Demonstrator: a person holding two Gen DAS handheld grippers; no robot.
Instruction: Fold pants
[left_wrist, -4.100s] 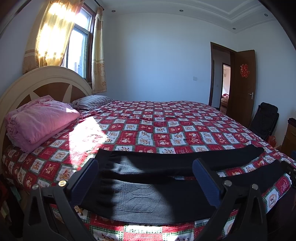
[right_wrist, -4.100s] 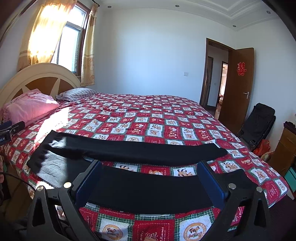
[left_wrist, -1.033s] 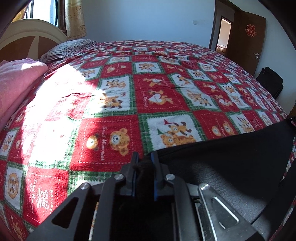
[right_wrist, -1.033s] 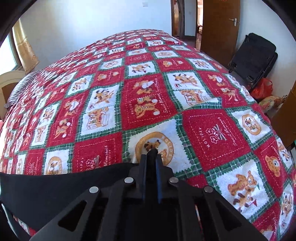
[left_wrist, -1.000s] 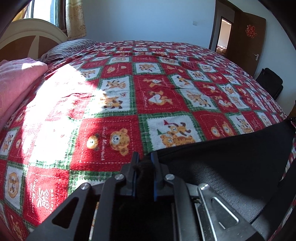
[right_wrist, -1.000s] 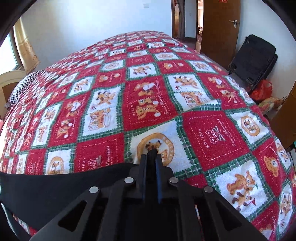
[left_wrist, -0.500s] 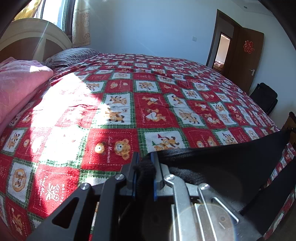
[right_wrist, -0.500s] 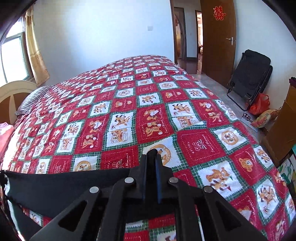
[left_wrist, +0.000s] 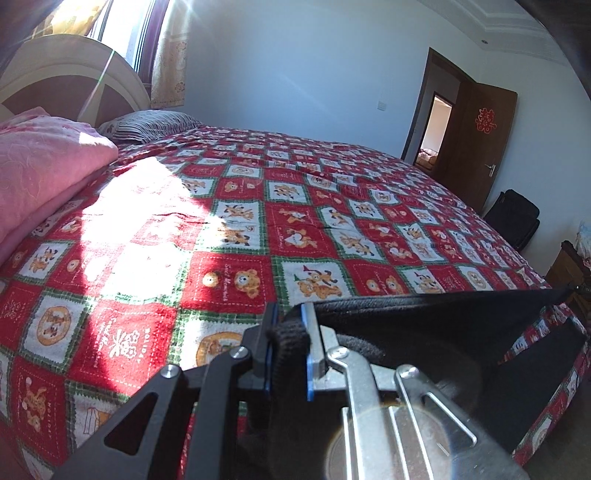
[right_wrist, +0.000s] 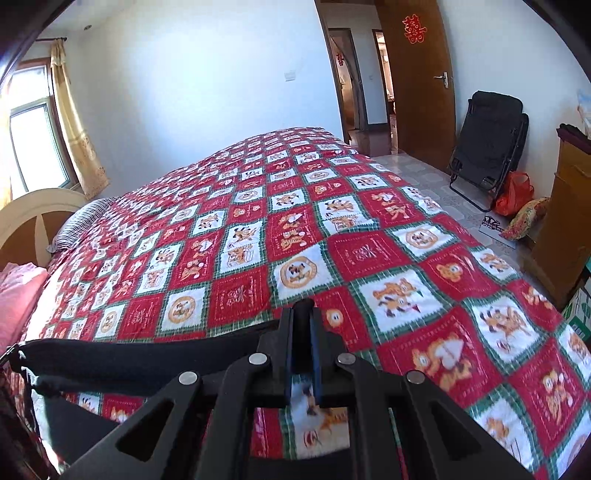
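**Both tools lift the pants off the bed for the fold**

The bed (left_wrist: 332, 206), under its red, white and green patchwork blanket, spreads ahead of both tools, and since a second ago much more of it and of the room beyond has come into view: the tools have risen and drawn back, taking the cloth with them. The black pants (left_wrist: 424, 325) now hang as a taut band stretched between the two tools, their upper edge off the blanket; four seconds ago they lay flat with both tools gaping above them. That suggests the first fold, carrying one edge over onto the other, is under way but not laid down.

The left tool (left_wrist: 288, 332) is clamped on a thick bunch of the pants at its tips, the cloth running off to its right. The right tool (right_wrist: 302, 325) is pinched on a thin edge, the cloth (right_wrist: 129, 354) trailing to its left.

Blanket squares just ahead of the left tool read "HOLIDAY" (left_wrist: 127, 341) and "Sweet Memories" (left_wrist: 226, 281), roughly. A red double-happiness paper cut (right_wrist: 414, 28) hangs on the door far ahead of the right tool.
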